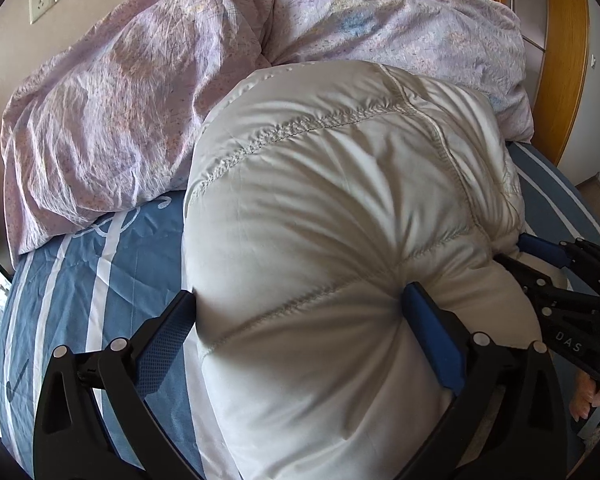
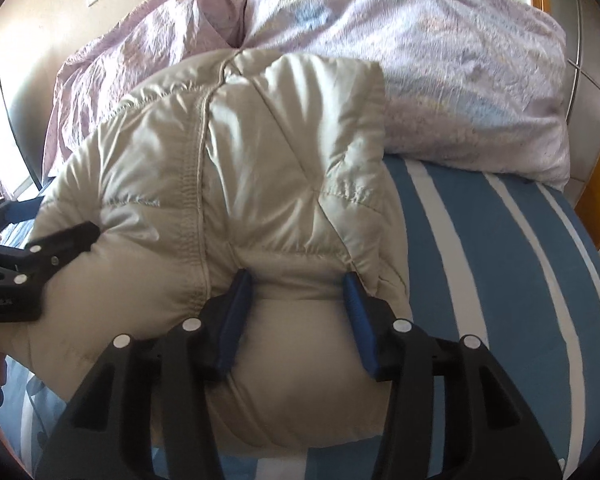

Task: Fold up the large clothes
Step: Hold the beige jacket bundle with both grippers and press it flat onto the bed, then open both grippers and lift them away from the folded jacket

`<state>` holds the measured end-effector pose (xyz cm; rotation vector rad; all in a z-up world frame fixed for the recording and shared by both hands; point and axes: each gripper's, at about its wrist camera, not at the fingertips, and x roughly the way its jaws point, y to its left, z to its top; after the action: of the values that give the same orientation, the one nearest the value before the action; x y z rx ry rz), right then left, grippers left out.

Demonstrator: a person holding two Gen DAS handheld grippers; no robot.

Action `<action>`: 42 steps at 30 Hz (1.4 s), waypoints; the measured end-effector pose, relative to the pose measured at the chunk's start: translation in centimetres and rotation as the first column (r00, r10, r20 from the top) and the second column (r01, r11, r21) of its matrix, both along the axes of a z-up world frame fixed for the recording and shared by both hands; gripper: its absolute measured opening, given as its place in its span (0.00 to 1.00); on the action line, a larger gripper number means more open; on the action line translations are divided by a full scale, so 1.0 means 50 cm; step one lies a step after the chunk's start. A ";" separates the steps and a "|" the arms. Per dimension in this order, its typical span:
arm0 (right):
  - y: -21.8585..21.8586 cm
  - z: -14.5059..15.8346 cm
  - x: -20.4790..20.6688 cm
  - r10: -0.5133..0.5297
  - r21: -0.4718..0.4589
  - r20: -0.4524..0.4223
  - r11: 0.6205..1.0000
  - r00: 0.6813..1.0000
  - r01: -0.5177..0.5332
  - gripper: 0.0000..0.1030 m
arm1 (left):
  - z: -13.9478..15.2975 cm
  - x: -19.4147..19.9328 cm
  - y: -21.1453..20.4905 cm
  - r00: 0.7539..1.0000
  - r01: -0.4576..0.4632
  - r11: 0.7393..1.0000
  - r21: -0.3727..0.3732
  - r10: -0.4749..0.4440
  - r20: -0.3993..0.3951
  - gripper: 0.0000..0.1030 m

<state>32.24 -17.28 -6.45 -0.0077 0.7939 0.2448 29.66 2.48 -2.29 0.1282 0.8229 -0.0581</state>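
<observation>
Blue-and-white striped sheets cover the bed, with a rumpled lilac duvet heaped along the wall beyond both grippers. Directly ahead of them lies the puffy cream down jacket, already bundled into a thick, rounded packet on the sheet.

From the left, the left gripper straddles the near end of the bundle, its jaws spread very wide with padding bulging between them. The right-hand blue pad dents the fabric, while the other sits at the jacket's edge, so I judge it clamped on the jacket to keep the puffy layers from springing apart.

Beside it, the right gripper sits at the bundle's other near corner. Padding lies between its blue pads, yet whether they press it or stand slack I cannot tell.

Seemingly the fold is nearly complete, with one hand pinning the stack while the other adjusts its grasp.
</observation>
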 end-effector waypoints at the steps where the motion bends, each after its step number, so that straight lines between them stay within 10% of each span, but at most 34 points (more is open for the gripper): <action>1: 0.001 -0.002 0.001 0.003 -0.004 0.000 1.000 1.000 -0.003 0.47 | -0.001 -0.001 -0.004 1.000 -0.002 1.000 0.008 0.002 0.004 0.99; 10: -0.029 0.103 0.059 -0.051 0.143 0.024 0.989 0.998 0.047 0.46 | -0.002 0.004 -0.004 1.000 -0.013 1.000 0.015 0.013 -0.005 0.99; 15: -0.025 0.045 0.134 -0.075 0.144 -0.104 0.985 0.992 0.089 0.45 | -0.002 0.004 -0.007 1.000 -0.015 1.000 0.016 0.015 0.002 0.99; 32: -0.057 0.078 0.010 -0.071 0.210 -0.057 0.974 0.996 0.082 0.45 | -0.002 0.005 -0.015 1.000 -0.029 0.999 0.027 0.029 -0.002 0.99; 42: -0.060 -0.013 0.030 -0.063 0.180 -0.126 0.980 0.990 0.086 0.61 | -0.005 0.007 -0.028 0.999 -0.046 0.997 0.057 0.045 0.025 0.99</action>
<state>33.73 -20.28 -7.09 0.2141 0.8865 0.2489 30.00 1.06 -2.54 0.1645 0.8039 0.0103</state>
